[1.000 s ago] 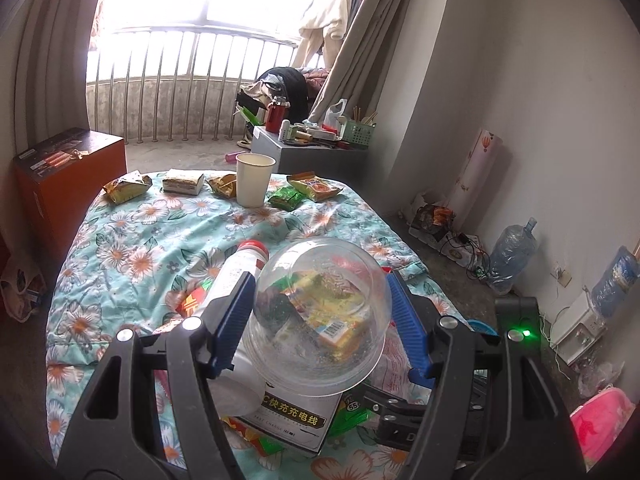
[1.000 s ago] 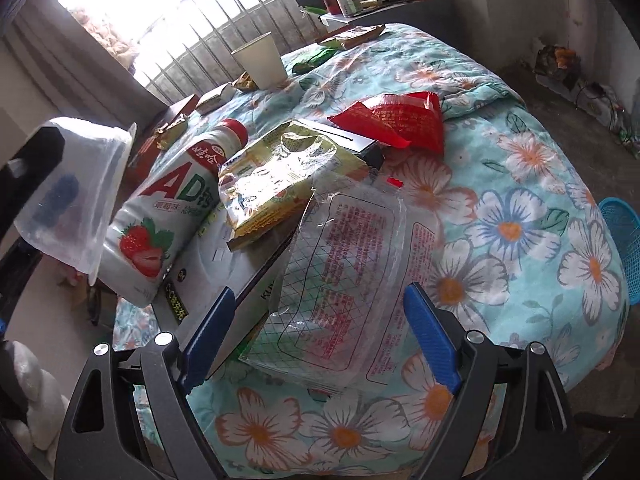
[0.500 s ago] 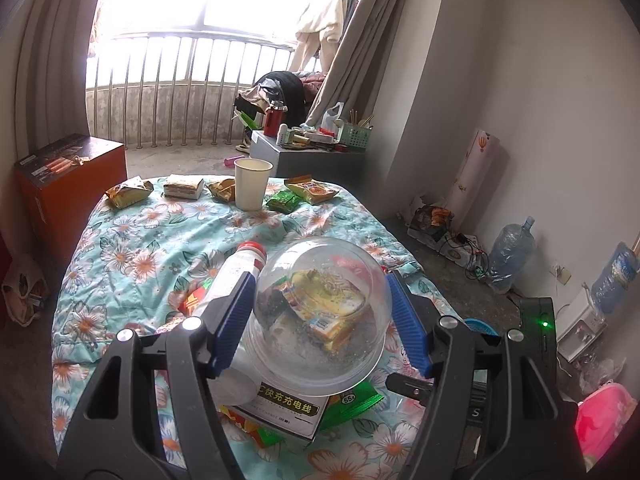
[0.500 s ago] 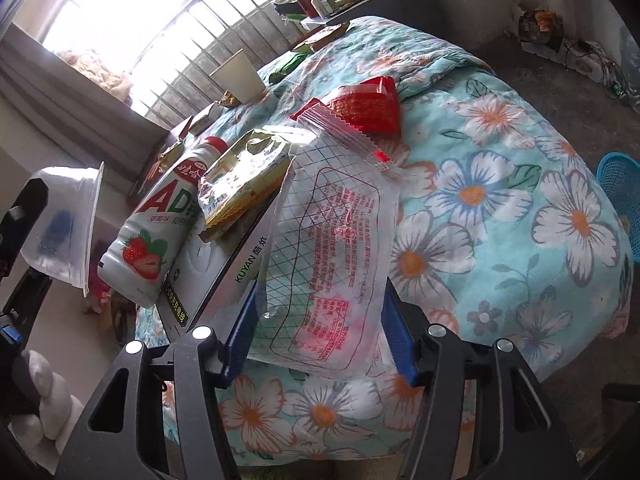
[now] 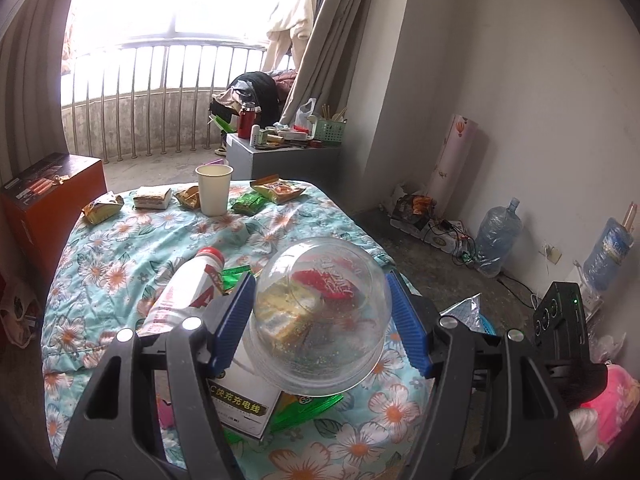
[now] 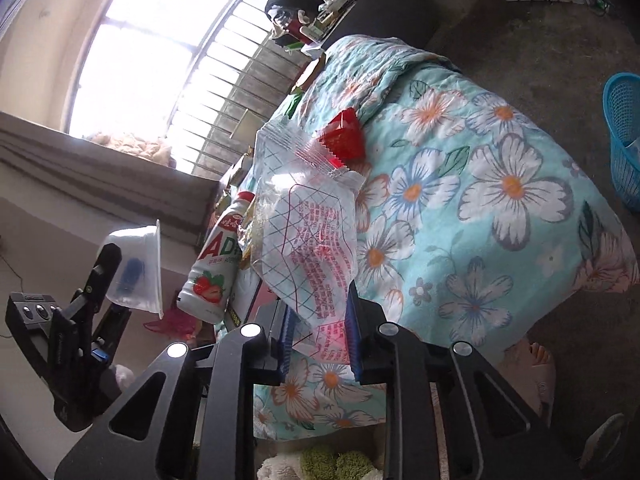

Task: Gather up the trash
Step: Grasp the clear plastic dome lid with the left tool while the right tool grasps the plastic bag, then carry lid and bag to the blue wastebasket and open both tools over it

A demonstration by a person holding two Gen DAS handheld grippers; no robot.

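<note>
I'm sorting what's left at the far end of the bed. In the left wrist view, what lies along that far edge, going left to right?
Yellow snack packet → white wrapped packet → paper cup → green wrapper → orange-and-green snack packet.

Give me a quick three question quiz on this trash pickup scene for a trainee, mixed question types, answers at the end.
1. True or false: the left gripper holds a clear plastic bowl.
2. What is between the right gripper's jaws? A) red wrapper B) clear printed bag C) drink bottle
3. Which colour is the floor basket?

Key: 1 true. 2 B, the clear printed bag; the jaws have just been closing on it. 3 blue.
</note>
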